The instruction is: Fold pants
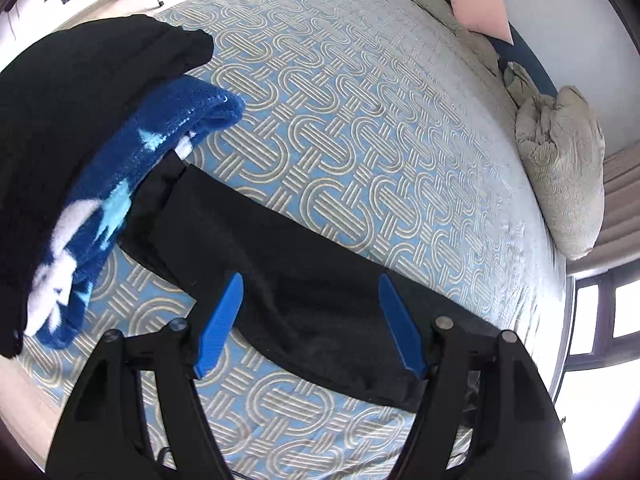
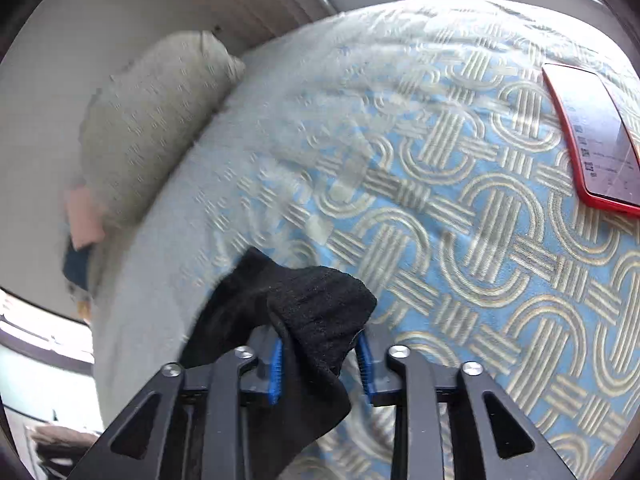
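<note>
A black garment pile and blue fleece lie at my far left on the patterned bedspread. My left gripper hovers spread wide over the black pants. My right gripper clamps the pants' ribbed cuff; a red phone lies far right.

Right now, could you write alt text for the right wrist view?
The right gripper pinches a fold of black pants between its blue fingers, above a blue patterned bedspread. A red-cased phone lies at right, a grey pillow at left.
</note>
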Motion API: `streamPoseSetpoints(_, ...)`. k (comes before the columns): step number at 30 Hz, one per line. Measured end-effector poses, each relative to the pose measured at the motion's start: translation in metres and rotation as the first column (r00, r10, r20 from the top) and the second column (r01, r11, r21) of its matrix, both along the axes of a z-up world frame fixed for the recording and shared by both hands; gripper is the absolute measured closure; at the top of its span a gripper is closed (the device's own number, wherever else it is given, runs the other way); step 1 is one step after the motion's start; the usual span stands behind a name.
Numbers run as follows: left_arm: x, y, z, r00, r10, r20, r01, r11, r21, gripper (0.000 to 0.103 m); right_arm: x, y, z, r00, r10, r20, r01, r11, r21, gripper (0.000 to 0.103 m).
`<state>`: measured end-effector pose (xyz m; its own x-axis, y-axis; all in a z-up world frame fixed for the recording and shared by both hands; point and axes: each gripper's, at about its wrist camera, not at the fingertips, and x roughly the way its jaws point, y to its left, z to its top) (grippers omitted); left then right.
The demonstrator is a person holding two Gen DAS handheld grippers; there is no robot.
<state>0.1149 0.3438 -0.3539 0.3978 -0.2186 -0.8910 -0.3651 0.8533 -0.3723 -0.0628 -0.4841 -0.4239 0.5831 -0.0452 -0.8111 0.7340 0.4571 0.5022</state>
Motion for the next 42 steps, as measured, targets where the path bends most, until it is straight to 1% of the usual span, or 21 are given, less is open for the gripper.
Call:
streamPoseSetpoints(1,0.001,0.002,-0.003,1.0,-0.007,-0.008,0.007,1.0,-0.006,0.032,-0.001,0.001,-0.017,0.991,0.023,-0.134,-0.021,1.0,0.01,0.061)
streamPoseSetpoints(2,0.0,0.003,-0.006,1.0,-0.013,-0.012,0.013,1.0,-0.023,0.032,-0.008,0.005,-0.022,0.988,0.014,-0.154,-0.012,1.0,0.018,0.061)
streamPoseSetpoints(4,-0.002,0.006,-0.01,1.0,-0.03,-0.008,0.03,0.998,-0.047,0.032,-0.034,0.018,-0.017,0.997,-0.054,-0.056,0.056,0.998,0.034,0.06)
streamPoseSetpoints(6,-0.004,0.009,-0.011,0.999,-0.04,-0.004,0.039,0.999,-0.029,0.032,-0.065,0.037,-0.008,0.992,-0.121,0.028,0.118,0.99,0.079,0.06)
streamPoseSetpoints(9,-0.006,0.004,-0.015,0.997,-0.079,-0.001,0.079,0.997,0.018,0.032,-0.102,0.092,0.018,0.995,-0.086,0.056,0.084,0.995,0.047,0.059)
streamPoseSetpoints(12,-0.008,-0.01,-0.022,0.99,-0.142,-0.002,0.142,0.99,0.012,0.032,-0.093,0.155,0.061,0.998,0.024,0.064,-0.02,0.998,-0.058,0.057)
streamPoseSetpoints(14,-0.008,-0.026,-0.025,0.982,-0.186,0.007,0.187,0.982,-0.005,0.032,-0.089,0.23,0.072,0.985,0.168,0.026,-0.161,0.971,-0.176,0.053)
streamPoseSetpoints(15,-0.008,-0.032,-0.026,0.979,-0.205,0.015,0.205,0.979,-0.01,0.032,-0.083,0.27,0.074,0.975,0.221,-0.021,-0.219,0.941,-0.259,0.051)
streamPoseSetpoints(18,-0.008,-0.054,-0.022,0.96,-0.276,0.041,0.277,0.96,-0.023,0.032,-0.05,0.346,0.068,0.953,0.259,-0.156,-0.302,0.842,-0.448,0.051)
streamPoseSetpoints(21,-0.01,-0.069,-0.013,0.942,-0.327,0.077,0.33,0.943,-0.029,0.032,-0.03,0.389,0.064,0.948,0.263,-0.179,-0.318,0.785,-0.532,0.051)
streamPoseSetpoints(23,-0.013,-0.072,-0.009,0.932,-0.35,0.093,0.353,0.935,-0.024,0.031,-0.016,0.402,0.054,0.937,0.259,-0.236,-0.347,0.773,-0.531,0.051)
streamPoseSetpoints(26,-0.018,-0.069,-0.009,0.931,-0.351,0.1,0.354,0.935,-0.013,0.031,0.01,0.399,0.033,0.94,0.24,-0.243,-0.333,0.803,-0.494,0.051)
streamPoseSetpoints(29,-0.023,-0.061,-0.017,0.94,-0.33,0.088,0.329,0.944,0.031,0.029,0.044,0.378,0.003,0.919,0.161,-0.359,-0.337,0.795,-0.505,0.051)
streamPoseSetpoints(30,-0.024,-0.06,-0.02,0.943,-0.324,0.076,0.322,0.946,0.043,0.029,0.051,0.364,-0.008,0.915,0.143,-0.376,-0.328,0.806,-0.493,0.051)
streamPoseSetpoints(32,-0.028,-0.057,-0.027,0.947,-0.315,0.062,0.312,0.948,0.057,0.029,0.042,0.338,-0.01,0.951,0.142,-0.275,-0.252,0.87,-0.424,0.065)
streamPoseSetpoints(33,-0.03,-0.06,-0.03,0.946,-0.319,0.061,0.315,0.947,0.062,0.029,0.035,0.331,-0.009,0.961,0.14,-0.237,-0.229,0.884,-0.407,0.087)
streamPoseSetpoints(34,-0.031,-0.065,-0.032,0.94,-0.335,0.058,0.331,0.941,0.07,0.029,0.026,0.324,-0.006,0.971,0.143,-0.193,-0.21,0.896,-0.391,0.092)
streamPoseSetpoints(36,-0.033,-0.087,-0.036,0.913,-0.405,0.05,0.401,0.913,0.077,0.029,0.003,0.316,-0.001,0.977,0.165,-0.132,-0.203,0.908,-0.367,0.095)
streamPoseSetpoints(38,-0.034,-0.127,-0.039,0.854,-0.519,0.033,0.516,0.854,0.062,0.029,-0.017,0.317,0.008,0.979,0.18,-0.097,-0.203,0.913,-0.355,0.096)
streamPoseSetpoints(40,-0.036,-0.176,-0.044,0.779,-0.627,0.021,0.627,0.779,0.019,0.029,-0.032,0.317,0.013,0.981,0.184,-0.063,-0.195,0.919,-0.343,0.096)
streamPoseSetpoints(42,-0.042,-0.234,-0.05,0.681,-0.731,0.037,0.732,0.678,-0.067,0.029,-0.043,0.315,0.013,0.983,0.18,-0.033,-0.18,0.925,-0.333,0.096)
